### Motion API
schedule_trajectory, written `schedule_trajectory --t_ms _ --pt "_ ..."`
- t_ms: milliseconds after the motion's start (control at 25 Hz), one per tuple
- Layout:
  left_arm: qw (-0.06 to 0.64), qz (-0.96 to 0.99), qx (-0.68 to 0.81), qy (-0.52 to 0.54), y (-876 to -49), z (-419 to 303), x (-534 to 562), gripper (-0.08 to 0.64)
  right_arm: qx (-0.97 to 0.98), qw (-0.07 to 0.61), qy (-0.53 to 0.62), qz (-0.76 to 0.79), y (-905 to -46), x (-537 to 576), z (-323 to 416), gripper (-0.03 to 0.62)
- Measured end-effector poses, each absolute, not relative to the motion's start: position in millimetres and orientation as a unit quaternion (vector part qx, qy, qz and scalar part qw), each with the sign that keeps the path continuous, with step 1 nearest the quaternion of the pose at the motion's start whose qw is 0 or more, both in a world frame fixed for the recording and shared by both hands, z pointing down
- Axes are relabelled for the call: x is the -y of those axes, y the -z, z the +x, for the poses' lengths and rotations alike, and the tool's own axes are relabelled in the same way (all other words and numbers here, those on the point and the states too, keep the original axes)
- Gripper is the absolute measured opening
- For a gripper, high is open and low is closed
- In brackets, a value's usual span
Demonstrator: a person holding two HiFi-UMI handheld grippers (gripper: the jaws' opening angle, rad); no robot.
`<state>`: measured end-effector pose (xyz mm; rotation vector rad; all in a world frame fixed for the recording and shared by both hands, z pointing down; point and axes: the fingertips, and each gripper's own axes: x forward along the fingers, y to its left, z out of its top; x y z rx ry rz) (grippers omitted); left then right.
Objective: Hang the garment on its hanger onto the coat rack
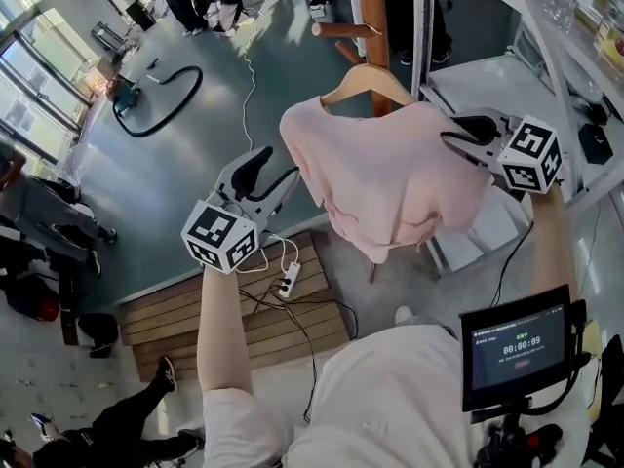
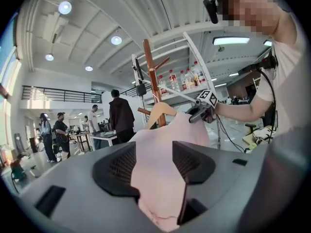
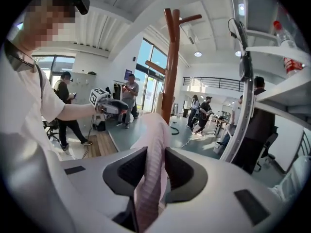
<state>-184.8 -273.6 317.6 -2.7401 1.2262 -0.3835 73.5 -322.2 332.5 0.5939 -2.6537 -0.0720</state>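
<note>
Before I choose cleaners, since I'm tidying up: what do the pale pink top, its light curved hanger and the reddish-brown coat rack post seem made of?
Pale pink top: soft matte knit fabric; fine ribs and loose folds show.
Light curved hanger: probably pale wood, smooth satin finish.
Reddish-brown coat rack post: likely stained wood, slight sheen; painted metal not excluded.

the grey-blue floor (image 1: 195,154) carries everything. at 7 o'clock a low wooden platform (image 1: 195,320) lies on it, and a white power strip (image 1: 289,283) with cables lies on the platform's edge nearest the centre. at 10 o'clock a black hose (image 1: 161,100) lies in a loop. at 12 o'clock the brown coat rack (image 1: 370,8) stands on the floor, and at 2 o'clock a white shelf unit (image 1: 546,37) with bottles (image 2: 187,79) on an upper board.
</note>
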Motion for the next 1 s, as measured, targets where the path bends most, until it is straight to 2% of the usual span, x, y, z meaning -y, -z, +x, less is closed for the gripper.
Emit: schedule_trajectory --t_ms 240,400,480,520,760,1000 --pt "0.010 -0.904 -0.427 0.029 -325.2 -169.9 251.1 0.224 0.957 0.143 0.049 0.250 -295.6 307.8 99.8 0.091" --pt "-0.004 -0.882 -0.470 0.010 -329.2 -165.5 249.5 0.117 0.963 0.043 0.048 0.262 -257.6 291.1 96.4 0.089" --pt "-0.030 -0.869 -0.493 -0.013 -325.3 -161.0 244.1 0.024 0.965 0.009 0.048 0.258 -249.5 270.3 84.6 0.089" --pt "-0.045 -0.865 -0.498 -0.025 -322.1 -156.8 236.4 0.006 0.965 -0.003 0.047 0.259 -247.6 255.5 78.0 0.089" --pt "-0.047 -0.884 -0.464 -0.020 -310.2 -122.3 201.8 0.006 0.959 -0.058 0.044 0.275 -247.2 209.3 35.7 0.087" --pt "-0.093 -0.899 -0.426 -0.028 -310.1 -106.6 190.4 0.006 0.963 -0.126 0.012 0.240 -253.9 197.4 17.5 0.086"
